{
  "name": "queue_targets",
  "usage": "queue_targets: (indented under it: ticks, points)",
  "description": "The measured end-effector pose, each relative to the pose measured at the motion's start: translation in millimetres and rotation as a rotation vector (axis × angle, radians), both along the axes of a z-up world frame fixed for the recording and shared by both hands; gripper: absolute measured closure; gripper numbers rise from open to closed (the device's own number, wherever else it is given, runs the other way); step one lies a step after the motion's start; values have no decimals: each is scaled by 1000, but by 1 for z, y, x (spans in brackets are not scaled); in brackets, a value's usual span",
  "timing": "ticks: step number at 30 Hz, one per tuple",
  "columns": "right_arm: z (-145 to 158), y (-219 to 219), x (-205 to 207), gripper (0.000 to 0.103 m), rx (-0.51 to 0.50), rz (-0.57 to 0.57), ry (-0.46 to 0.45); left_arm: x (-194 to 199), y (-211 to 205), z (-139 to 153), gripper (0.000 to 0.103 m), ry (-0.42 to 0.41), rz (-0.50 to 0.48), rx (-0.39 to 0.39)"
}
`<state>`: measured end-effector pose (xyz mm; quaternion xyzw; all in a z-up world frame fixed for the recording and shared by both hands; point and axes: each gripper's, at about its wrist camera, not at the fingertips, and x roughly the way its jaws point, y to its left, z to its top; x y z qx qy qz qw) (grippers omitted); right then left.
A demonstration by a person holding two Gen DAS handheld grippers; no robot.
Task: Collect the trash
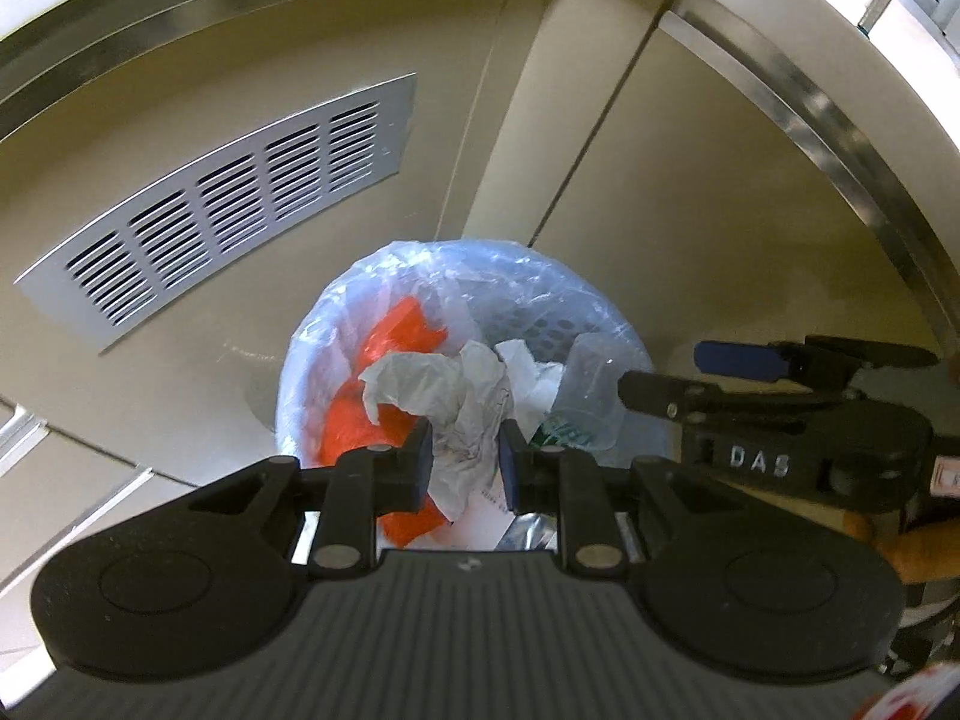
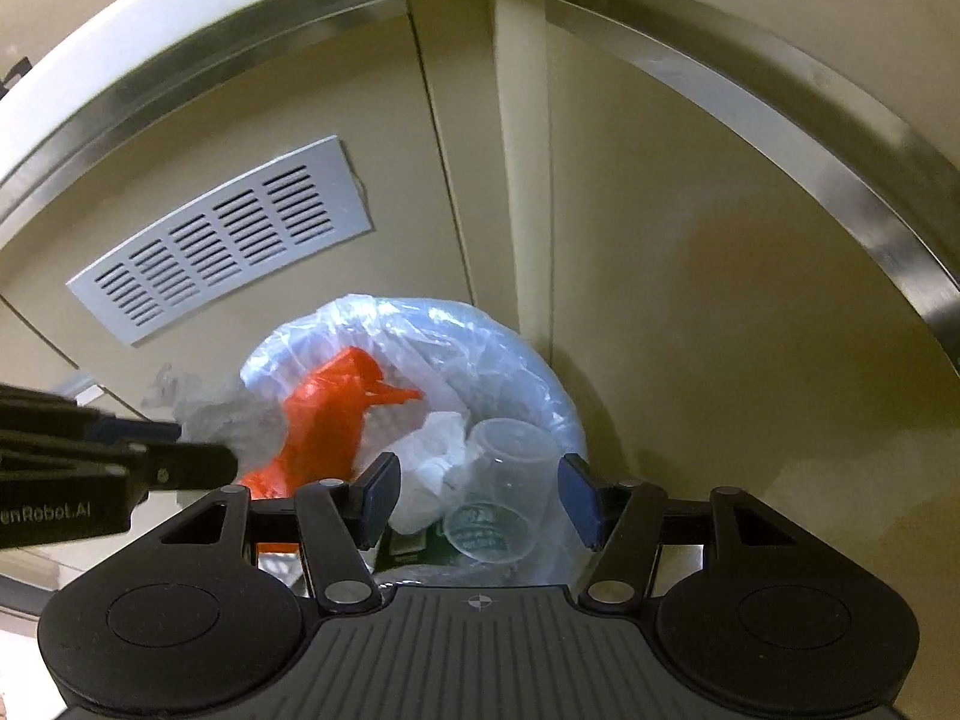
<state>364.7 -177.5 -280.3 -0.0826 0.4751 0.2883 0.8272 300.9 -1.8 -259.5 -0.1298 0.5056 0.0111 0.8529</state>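
Hovering over the lined bin [image 1: 468,300], the left gripper [image 1: 465,462] pinches crumpled paper [image 1: 456,414] for release, while the right gripper [image 2: 477,495] gapes empty above the cup [image 2: 504,480].

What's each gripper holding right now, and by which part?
Left gripper pinches a crumpled white plastic bag around its bunched middle, over the lined bin. Right gripper is open and holds nothing.
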Motion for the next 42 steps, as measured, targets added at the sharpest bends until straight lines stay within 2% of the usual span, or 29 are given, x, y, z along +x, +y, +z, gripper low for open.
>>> queue_targets:
  ticks: [3, 5, 8, 10, 22, 34, 42]
  points:
    - [-1, -2, 1, 44, -11, -8, -5, 8, -5, 2, 80, -18, -22, 2]
    - [-1, -4, 1, 44, -12, -15, -6, 14, -9, 2, 68, -25, -31, 4]
    - [-1, -7, 1, 44, -10, -21, -9, 20, -12, 2, 55, -28, -34, 17]
    - [0, -7, 1, 44, -7, -20, -8, 23, -13, 1, 50, -23, -33, 19]
    - [7, -6, -8, 44, 14, 14, 8, 16, -6, 9, 50, -6, 13, 20]
    - [36, -3, -27, 44, 57, 64, -21, -17, 4, 41, 51, -42, 90, 39]
    - [63, -17, -44, 44, 94, 75, -16, -43, -1, 71, 51, -75, 117, 53]
